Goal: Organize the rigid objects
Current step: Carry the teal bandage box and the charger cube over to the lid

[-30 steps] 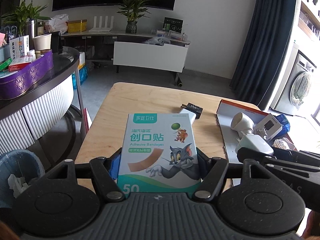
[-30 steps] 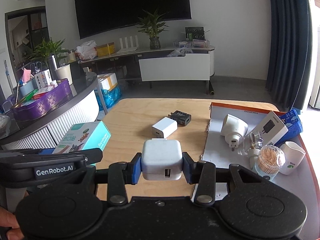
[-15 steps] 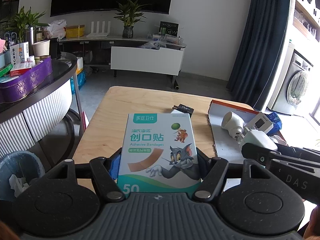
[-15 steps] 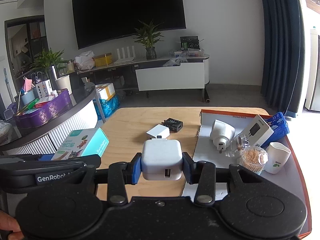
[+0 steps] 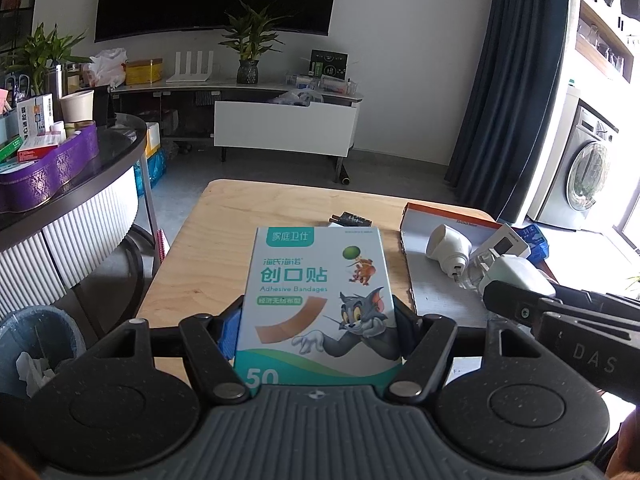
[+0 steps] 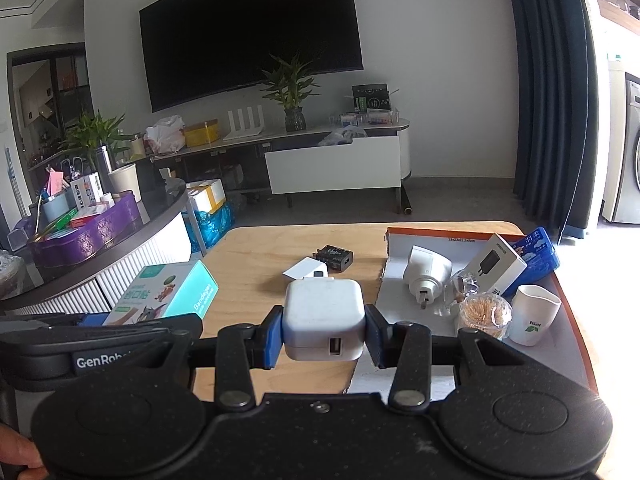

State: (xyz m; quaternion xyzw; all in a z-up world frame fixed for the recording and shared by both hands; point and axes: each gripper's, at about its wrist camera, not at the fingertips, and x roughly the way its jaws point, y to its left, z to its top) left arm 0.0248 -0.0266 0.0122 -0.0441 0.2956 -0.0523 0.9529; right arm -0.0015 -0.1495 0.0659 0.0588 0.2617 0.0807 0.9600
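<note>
White chargers: we count three, one clamped in our right gripper [image 6: 324,332] above the tabletop [image 6: 256,280]. Our left gripper [image 5: 318,328] grasps one bandage box [image 5: 320,300], both tilted downward.

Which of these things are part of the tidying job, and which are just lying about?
In the job:
- teal-and-white cardboard box of adhesive bandages, clamped in the left gripper
- white square USB charger, clamped in the right gripper
- flat white cardboard tray with orange rim

Lying about:
- black wall television
- purple oval tin
- potted green plant
</note>
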